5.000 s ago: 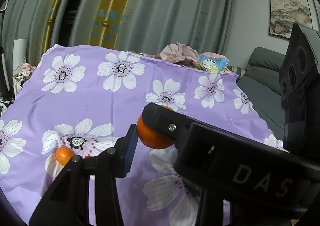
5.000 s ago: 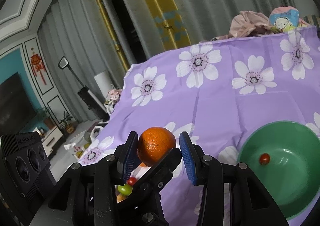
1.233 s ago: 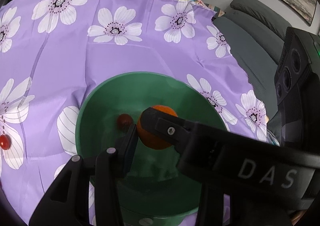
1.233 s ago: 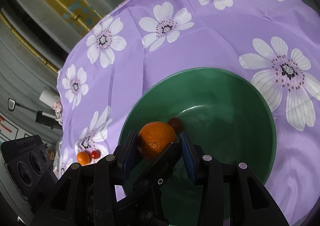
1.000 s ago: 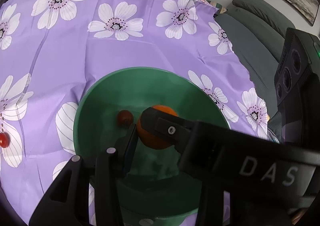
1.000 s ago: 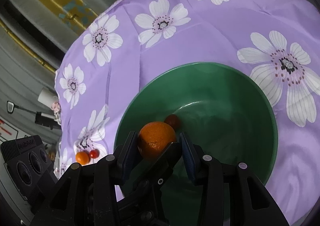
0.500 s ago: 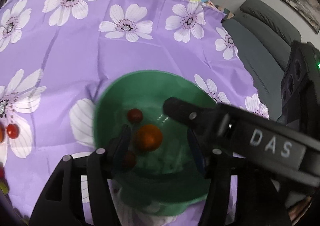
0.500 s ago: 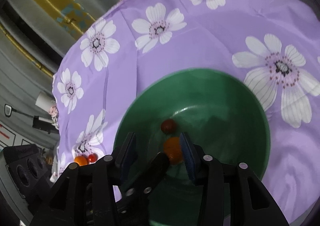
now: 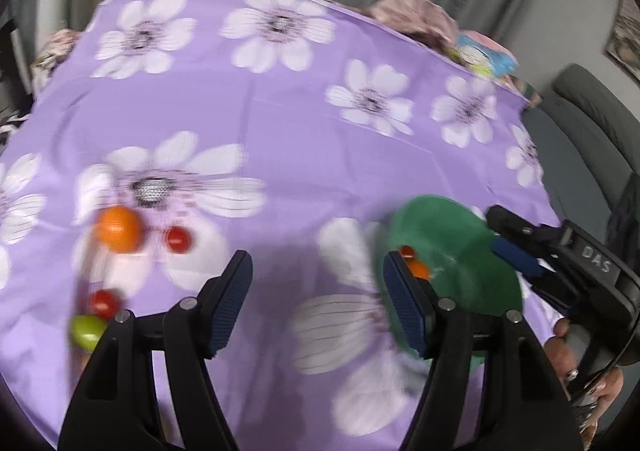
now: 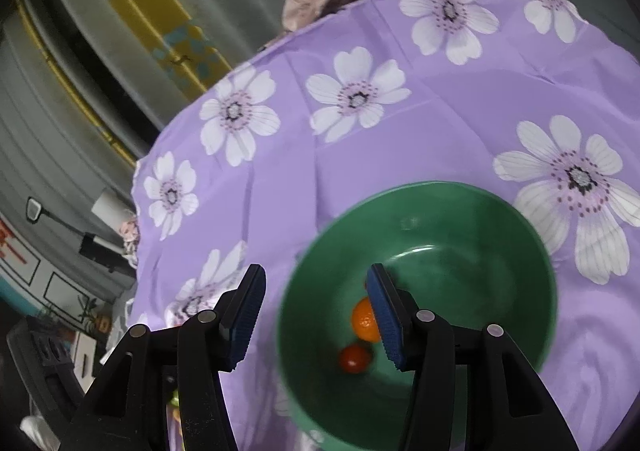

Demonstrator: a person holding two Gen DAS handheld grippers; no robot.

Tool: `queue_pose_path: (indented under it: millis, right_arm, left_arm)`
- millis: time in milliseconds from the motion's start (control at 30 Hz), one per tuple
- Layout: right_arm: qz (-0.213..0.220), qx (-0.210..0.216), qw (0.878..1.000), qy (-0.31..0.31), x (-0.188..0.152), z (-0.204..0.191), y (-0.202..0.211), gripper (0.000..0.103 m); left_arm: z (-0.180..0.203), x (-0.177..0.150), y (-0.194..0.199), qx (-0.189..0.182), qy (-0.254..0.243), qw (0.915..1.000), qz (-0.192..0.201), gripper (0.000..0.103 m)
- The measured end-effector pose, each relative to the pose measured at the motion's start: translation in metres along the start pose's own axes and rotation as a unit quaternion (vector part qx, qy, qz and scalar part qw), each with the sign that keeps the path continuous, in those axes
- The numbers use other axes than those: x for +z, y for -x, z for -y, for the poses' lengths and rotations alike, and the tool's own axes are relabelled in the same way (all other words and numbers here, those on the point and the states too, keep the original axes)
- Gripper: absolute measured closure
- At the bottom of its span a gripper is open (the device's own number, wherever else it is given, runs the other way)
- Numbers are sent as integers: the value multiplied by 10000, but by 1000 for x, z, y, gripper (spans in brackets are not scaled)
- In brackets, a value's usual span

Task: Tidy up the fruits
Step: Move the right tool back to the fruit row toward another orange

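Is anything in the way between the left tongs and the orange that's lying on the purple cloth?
No, nothing visible blocks it. The left tongs are open and empty, and the orange lies ahead to their left on bare tablecloth. A small red tomato sits beside the orange, on the side nearer the tongs, so they could bump it.

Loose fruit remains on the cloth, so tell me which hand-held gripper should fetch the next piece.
Left, probably. The left hand-held gripper is open and faces the orange and tomatoes lying on the cloth. The right hand-held gripper, also open, hangs over the green bowl, away from them.
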State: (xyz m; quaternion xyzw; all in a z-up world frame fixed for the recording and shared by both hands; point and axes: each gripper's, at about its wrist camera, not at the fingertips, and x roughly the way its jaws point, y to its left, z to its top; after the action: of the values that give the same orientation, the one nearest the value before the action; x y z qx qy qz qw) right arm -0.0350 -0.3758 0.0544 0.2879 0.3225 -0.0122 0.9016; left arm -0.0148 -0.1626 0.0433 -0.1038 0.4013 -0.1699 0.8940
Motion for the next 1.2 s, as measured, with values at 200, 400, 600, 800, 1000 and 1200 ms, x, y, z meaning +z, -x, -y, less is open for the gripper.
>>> queue_pose_path:
  millis: [200, 400, 600, 800, 1000, 1200]
  right_arm:
    - [-80, 106, 9995, 302, -9, -22, -9, 50]
    - [-209, 87, 9974, 690, -23, -49, -23, 50]
    - [-554, 444, 9917, 1069, -44, -80, -41, 34]
    - [-1138, 555, 9829, 1336, -70, -117, -73, 33]
    - [-2098, 974, 9684, 932, -91, -135, -120, 33]
    - [-2465, 953, 9624, 636, -96, -160, -156, 45]
  left_arm:
    - [-48, -7, 16, 330, 231, 9992, 61, 35]
    - [-102, -17, 9, 621, 937, 9936, -88, 35]
    - [-143, -13, 26, 781, 1670, 9826, 208, 35]
    - [-174, -11, 38, 996, 2188, 9702, 294, 33]
    - [-190, -11, 38, 928, 2519, 9631, 200, 33]
    - [-195, -10, 39, 863, 2641, 9604, 193, 33]
